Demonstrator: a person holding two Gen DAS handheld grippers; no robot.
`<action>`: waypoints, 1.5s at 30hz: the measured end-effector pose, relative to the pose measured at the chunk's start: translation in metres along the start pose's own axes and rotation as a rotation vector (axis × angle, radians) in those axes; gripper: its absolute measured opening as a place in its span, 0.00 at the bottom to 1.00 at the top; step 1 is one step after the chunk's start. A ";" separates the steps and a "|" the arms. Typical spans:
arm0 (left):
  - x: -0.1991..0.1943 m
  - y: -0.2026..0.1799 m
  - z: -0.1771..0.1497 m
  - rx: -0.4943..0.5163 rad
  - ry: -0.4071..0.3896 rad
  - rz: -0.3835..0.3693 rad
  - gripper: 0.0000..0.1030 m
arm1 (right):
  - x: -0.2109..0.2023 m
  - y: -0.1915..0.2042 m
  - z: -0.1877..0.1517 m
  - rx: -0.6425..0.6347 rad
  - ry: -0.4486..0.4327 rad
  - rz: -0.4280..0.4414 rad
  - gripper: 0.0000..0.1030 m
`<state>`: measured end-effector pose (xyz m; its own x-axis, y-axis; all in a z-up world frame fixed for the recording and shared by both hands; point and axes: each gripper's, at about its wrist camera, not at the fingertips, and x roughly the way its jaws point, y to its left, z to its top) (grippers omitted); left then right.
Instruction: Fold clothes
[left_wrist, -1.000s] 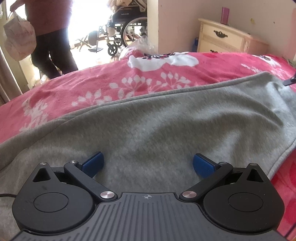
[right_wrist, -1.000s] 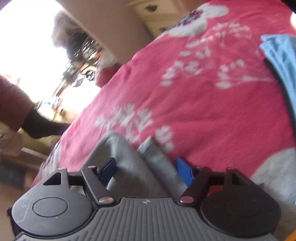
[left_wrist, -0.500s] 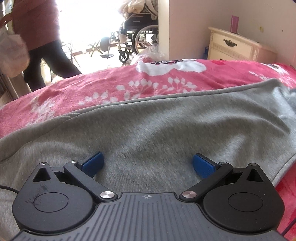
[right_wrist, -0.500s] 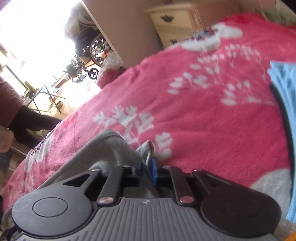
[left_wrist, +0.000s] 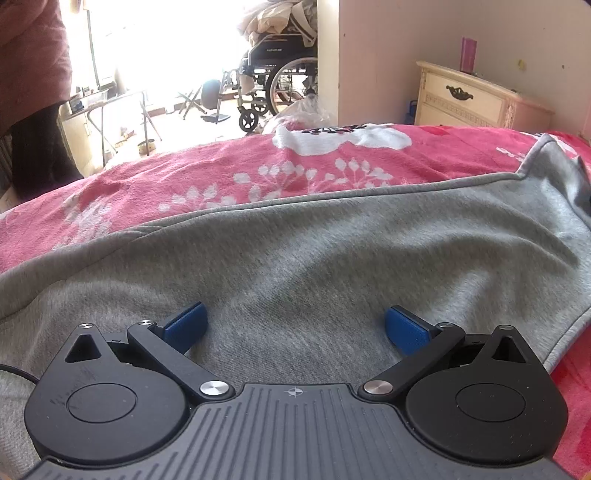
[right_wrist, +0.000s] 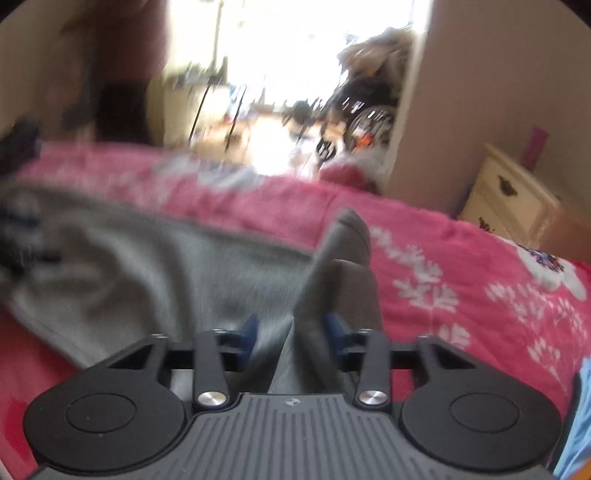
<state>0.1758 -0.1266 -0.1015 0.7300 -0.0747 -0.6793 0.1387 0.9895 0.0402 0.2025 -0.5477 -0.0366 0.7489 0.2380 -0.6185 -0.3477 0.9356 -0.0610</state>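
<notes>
A bed under a pink fleece blanket with white flowers (left_wrist: 221, 177) fills both views. A grey sweatshirt-knit garment (left_wrist: 332, 258) lies spread across it, directly ahead of and beneath the left hand-held gripper (left_wrist: 294, 325), whose blue pads are spread wide over the cloth, holding nothing. The right hand-held gripper (right_wrist: 291, 334) has a raised grey fold standing between its pads; motion blur hides whether they pinch it. Beyond stand a cream nightstand (left_wrist: 476, 101) and a wheelchair (left_wrist: 273, 85).
</notes>
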 end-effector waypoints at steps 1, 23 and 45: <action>0.000 0.000 0.000 0.000 0.000 0.001 1.00 | -0.003 -0.006 0.001 0.028 -0.009 -0.010 0.45; 0.001 -0.003 -0.002 0.005 -0.009 0.016 1.00 | 0.042 -0.121 -0.035 0.628 0.089 -0.100 0.17; 0.002 -0.007 0.002 -0.021 0.002 0.058 1.00 | 0.018 -0.207 0.006 0.575 0.022 -0.460 0.16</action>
<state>0.1771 -0.1336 -0.1016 0.7353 -0.0171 -0.6776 0.0824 0.9945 0.0643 0.2913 -0.7351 -0.0304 0.7342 -0.2115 -0.6451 0.3543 0.9300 0.0984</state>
